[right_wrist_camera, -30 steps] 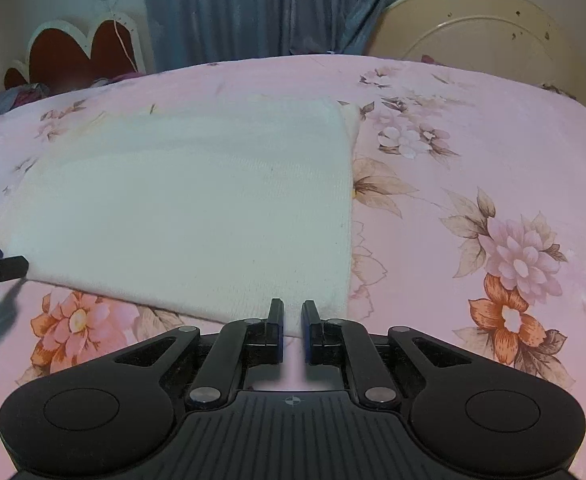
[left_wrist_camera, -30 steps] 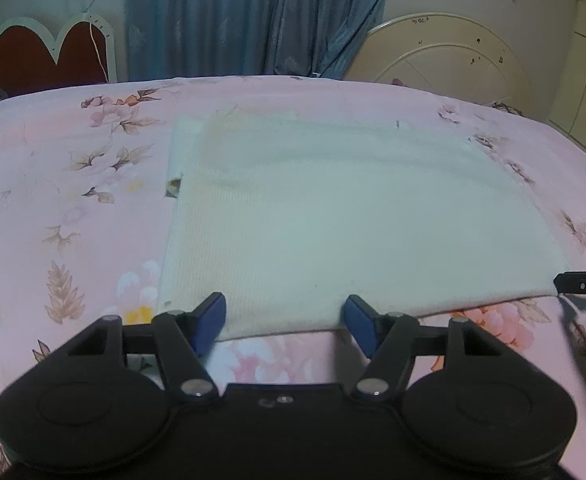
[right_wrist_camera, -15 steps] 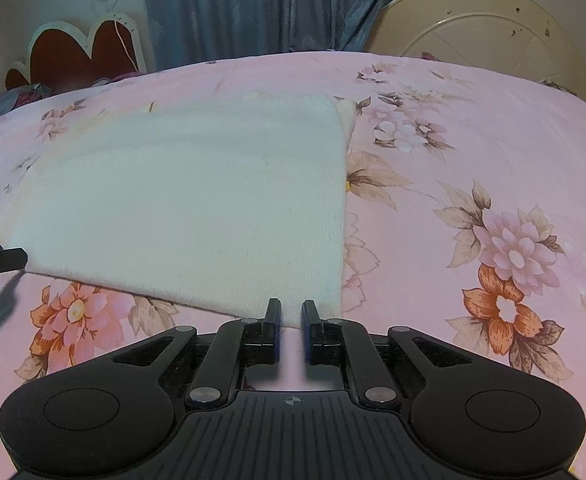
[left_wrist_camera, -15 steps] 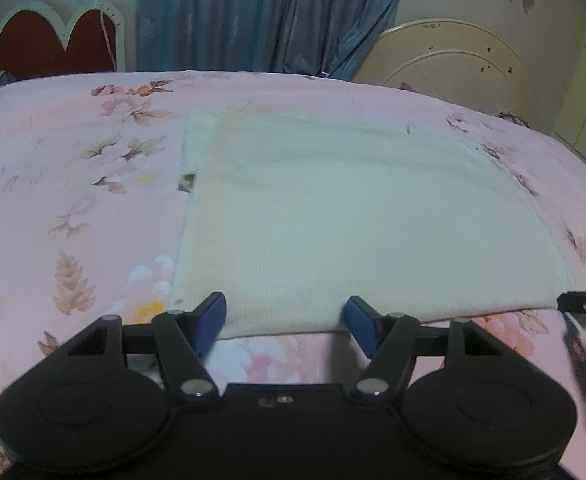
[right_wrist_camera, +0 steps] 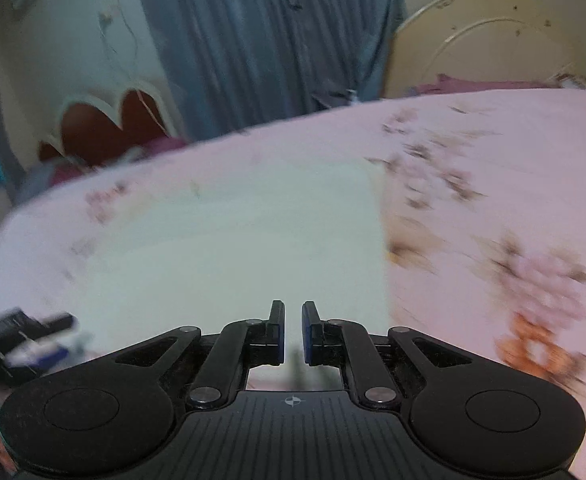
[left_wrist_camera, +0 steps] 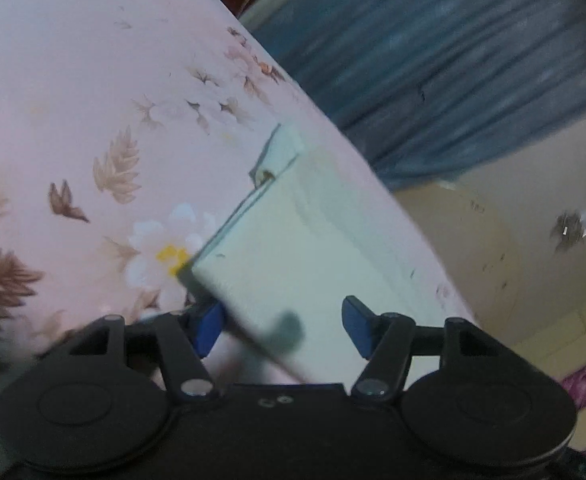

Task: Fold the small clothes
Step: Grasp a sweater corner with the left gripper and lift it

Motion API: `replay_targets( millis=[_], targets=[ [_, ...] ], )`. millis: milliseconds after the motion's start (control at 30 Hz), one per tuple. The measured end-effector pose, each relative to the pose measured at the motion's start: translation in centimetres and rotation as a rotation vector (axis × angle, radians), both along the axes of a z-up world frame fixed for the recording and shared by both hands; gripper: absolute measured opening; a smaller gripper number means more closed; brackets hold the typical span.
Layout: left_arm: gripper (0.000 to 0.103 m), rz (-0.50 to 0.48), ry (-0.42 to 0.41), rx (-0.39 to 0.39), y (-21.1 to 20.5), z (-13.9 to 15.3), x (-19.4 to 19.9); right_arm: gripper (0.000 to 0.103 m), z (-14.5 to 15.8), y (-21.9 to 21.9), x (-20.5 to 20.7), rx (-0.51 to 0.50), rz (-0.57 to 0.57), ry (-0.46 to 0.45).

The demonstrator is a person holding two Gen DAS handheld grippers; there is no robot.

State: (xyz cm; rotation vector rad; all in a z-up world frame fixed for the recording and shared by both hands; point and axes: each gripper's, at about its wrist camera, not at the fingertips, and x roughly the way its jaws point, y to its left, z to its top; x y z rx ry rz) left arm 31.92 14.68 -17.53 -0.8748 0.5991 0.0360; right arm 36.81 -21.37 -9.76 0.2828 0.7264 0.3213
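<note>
Left gripper (left_wrist_camera: 283, 326) stands apart, its jaws just closing a little astride the cream cloth's (left_wrist_camera: 293, 248) near edge; right gripper (right_wrist_camera: 293, 332) is pinched on that edge. Flowered pink bedsheet (left_wrist_camera: 73, 100) spreads around, blue curtain (right_wrist_camera: 261, 40) beyond, nothing blocking.

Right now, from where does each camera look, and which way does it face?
Left wrist: sits on the left gripper, rolled sideways, facing the white cloth on the pink bed; its open blue fingers show.
Right wrist: sits on the right gripper, facing across the bed toward the curtain; its shut fingers and the left gripper show.
Shared: cloth, bed, curtain.
</note>
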Motion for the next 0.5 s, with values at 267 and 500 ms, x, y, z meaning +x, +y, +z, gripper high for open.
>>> replay_targets(
  millis=[267,500],
  targets=[
    [0.012,0.073,0.007,-0.071,1.1,-1.9,3.0,0.008,-1.1,7.1,7.4,0.008,0.096,0.036],
    [0.007,0.072,-0.038,-0.087,1.6,-0.7,2.9,0.008,-2.9,9.5,9.9,0.02,0.132,0.048]
  ],
)
